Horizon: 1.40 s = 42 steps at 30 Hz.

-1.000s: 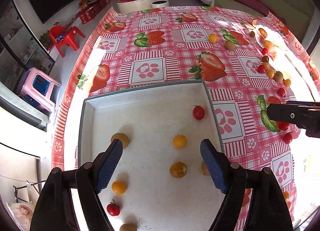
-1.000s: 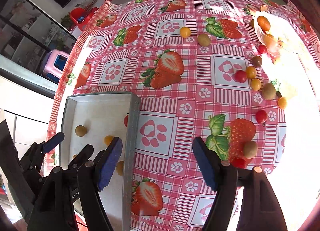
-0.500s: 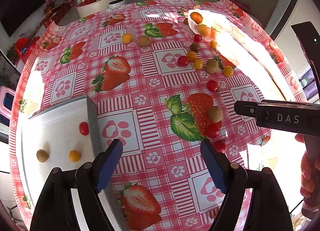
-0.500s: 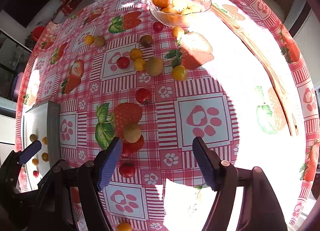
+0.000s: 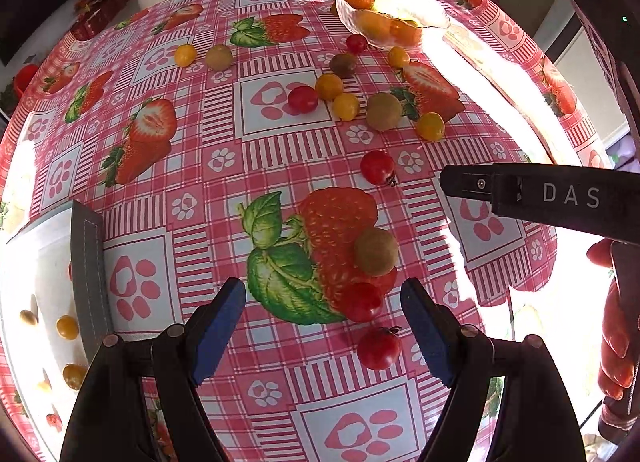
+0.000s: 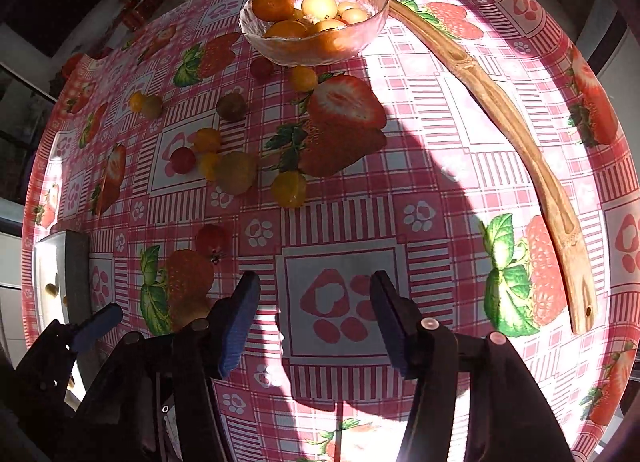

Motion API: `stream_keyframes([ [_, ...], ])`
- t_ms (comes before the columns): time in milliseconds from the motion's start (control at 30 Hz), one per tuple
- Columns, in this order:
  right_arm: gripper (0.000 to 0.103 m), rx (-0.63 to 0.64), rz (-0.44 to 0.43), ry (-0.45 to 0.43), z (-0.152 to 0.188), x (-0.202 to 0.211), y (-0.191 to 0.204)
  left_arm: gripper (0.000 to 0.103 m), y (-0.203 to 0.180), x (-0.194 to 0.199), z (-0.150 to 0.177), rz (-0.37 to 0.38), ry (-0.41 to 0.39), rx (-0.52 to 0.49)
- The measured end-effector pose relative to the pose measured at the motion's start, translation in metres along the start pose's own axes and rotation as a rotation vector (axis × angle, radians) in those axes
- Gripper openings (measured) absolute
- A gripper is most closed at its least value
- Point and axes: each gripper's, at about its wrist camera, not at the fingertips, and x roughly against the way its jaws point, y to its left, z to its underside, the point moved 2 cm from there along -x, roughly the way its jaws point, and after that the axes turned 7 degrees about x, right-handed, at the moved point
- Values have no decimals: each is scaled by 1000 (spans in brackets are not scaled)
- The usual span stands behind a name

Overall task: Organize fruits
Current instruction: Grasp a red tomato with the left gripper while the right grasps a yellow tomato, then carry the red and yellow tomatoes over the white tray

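Note:
My left gripper is open and points down at the strawberry tablecloth. A red cherry tomato lies just ahead of its pads, a second red tomato sits by the right finger, and a brownish-green fruit is beyond them. My right gripper has its jaws closing with only cloth between them; its black body reaches in from the right. More tomatoes and small fruits are scattered mid-table, also seen as a cluster. The white tray at the left holds several small fruits.
A glass bowl of orange and yellow fruit stands at the far side, with its rim in the left view too. A long wooden stick lies along the right. A hand holds the right gripper. The tray's wall is at the left.
Both grippers have moved right, away from the tray and over the scattered fruit. The right gripper's jaws stand narrower than before. The left jaws have kept their width.

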Motion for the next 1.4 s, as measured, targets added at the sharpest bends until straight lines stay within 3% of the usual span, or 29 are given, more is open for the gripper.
stream_keyframes([
  [100,61,17,-9,-6,-6,-6,2,79,0,-6,1,-7,13,11],
  [167,61,35,-8,-18,-12,-9,6,71,-1,-8,2,-24,19,5],
  [300,58,70,-6,-35,-23,-13,14,70,-8,-8,6,-46,13,-14],
  [467,41,97,12,-53,-35,-17,20,57,-11,-4,9,-50,4,-13],
  [600,22,96,21,-63,-39,-19,20,34,-16,-1,11,-47,-5,-29],
  [700,22,90,22,-69,-36,-17,19,24,-17,0,13,-37,-6,-36],
  [933,22,78,-5,-64,-18,-4,19,24,-2,6,22,36,2,12],
  [1400,22,41,-65,-37,26,21,38,24,18,11,37,71,11,24],
])
